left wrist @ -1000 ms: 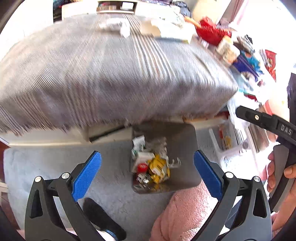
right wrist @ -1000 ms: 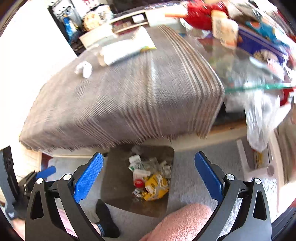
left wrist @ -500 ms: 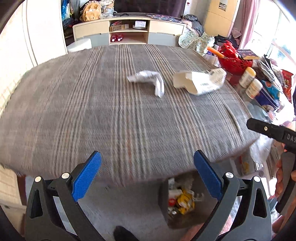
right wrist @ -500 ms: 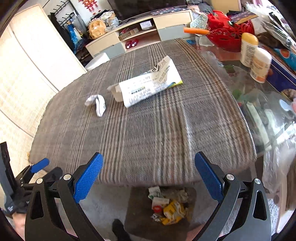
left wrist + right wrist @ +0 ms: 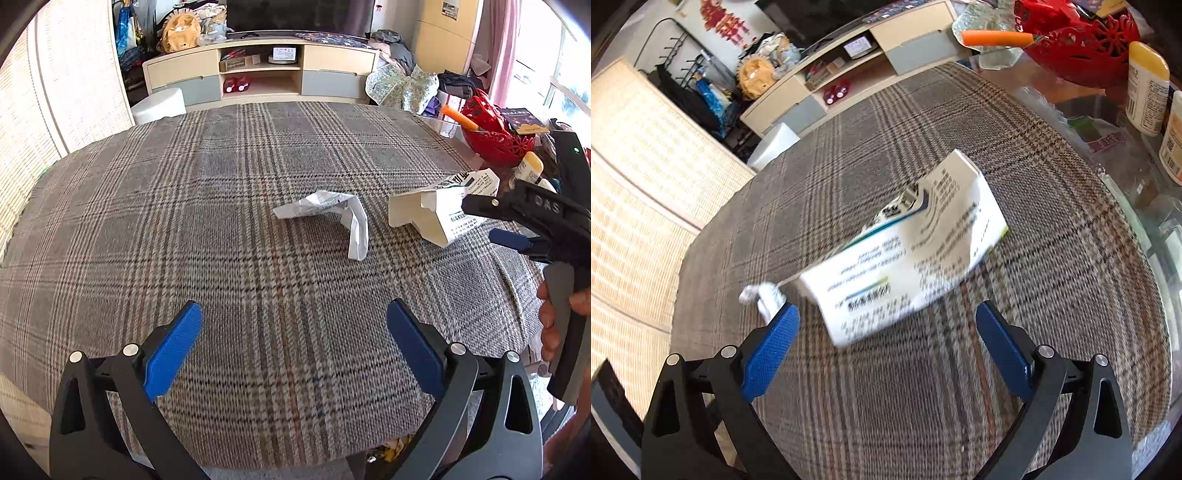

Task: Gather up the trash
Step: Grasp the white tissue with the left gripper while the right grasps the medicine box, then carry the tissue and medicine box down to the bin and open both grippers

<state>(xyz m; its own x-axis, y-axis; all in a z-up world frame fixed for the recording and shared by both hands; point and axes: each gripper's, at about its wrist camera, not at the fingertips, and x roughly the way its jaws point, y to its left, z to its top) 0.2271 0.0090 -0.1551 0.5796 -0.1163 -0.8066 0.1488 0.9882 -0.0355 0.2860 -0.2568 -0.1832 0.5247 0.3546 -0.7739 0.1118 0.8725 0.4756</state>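
**Reaching for the torn carton, crumpled paper next**

We have two pieces of trash left on the plaid-covered desk (image 5: 221, 229). The torn white carton (image 5: 908, 258) lies flattened and open-ended toward the right side of the cloth, printed face up, and in the right wrist view it sits just ahead of our right tongs (image 5: 886, 354), roughly centred between the two blue pads. The crumpled paper (image 5: 332, 214) lies just to the left of the carton, apart from it, bent into a loose arch in the middle of the cloth.

Our right tongs are spread wide and hold nothing; the carton is close in front of them but not yet between the pads. Our left tongs (image 5: 295, 350) are likewise wide open and empty, hanging over the near part of the cloth, well short of the paper. In the left wrist view the right tongs (image 5: 517, 225) reach in from the right, with their tips at the carton's near end.

We judge the step in hand to be the approach to the carton with the right tongs. The next move calls for carrying the pads forward until they straddle the carton's near edge, then closing firmly, since the thin card may buckle or slip. The left tongs would need to travel forward and a little right to take the paper.

A small patch of yellow (image 5: 395, 446) shows below the desk's near edge; we cannot tell what it is.
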